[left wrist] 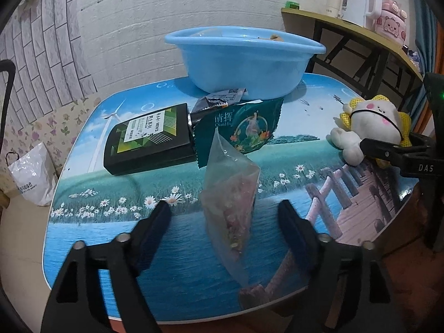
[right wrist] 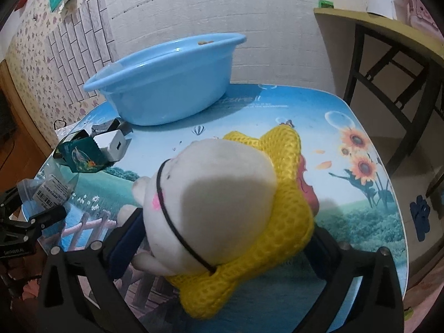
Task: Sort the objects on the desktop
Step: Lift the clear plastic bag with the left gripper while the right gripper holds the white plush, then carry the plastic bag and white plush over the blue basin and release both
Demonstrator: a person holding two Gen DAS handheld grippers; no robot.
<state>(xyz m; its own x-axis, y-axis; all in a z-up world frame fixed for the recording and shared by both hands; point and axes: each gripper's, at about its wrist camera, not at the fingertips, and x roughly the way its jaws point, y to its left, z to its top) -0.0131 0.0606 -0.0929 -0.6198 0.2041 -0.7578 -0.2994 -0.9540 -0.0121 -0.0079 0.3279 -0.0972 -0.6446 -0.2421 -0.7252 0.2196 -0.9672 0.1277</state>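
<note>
The plush toy [right wrist: 219,208], white with pink cheeks and a yellow mesh back, sits on the table [right wrist: 319,144] between the fingers of the right gripper [right wrist: 222,249], which press against both its sides. In the left wrist view the same toy [left wrist: 369,122] lies near the table's right edge, with the right gripper's body, marked "DAS", just beside it.

The left gripper [left wrist: 224,216] stands wide open around a clear pouch [left wrist: 233,191] of dried pink and green bits, neither finger touching it. Beyond the pouch lies a dark green sachet [left wrist: 244,127] printed "QianHu", overlapping the neck of a flat black bottle [left wrist: 149,138] whose label reads "MEN'S". A small grey wrapper [left wrist: 222,100] lies behind them, against the blue basin [left wrist: 244,63] at the table's far edge. A white charger [right wrist: 113,144] shows beside the sachet in the right wrist view.
</note>
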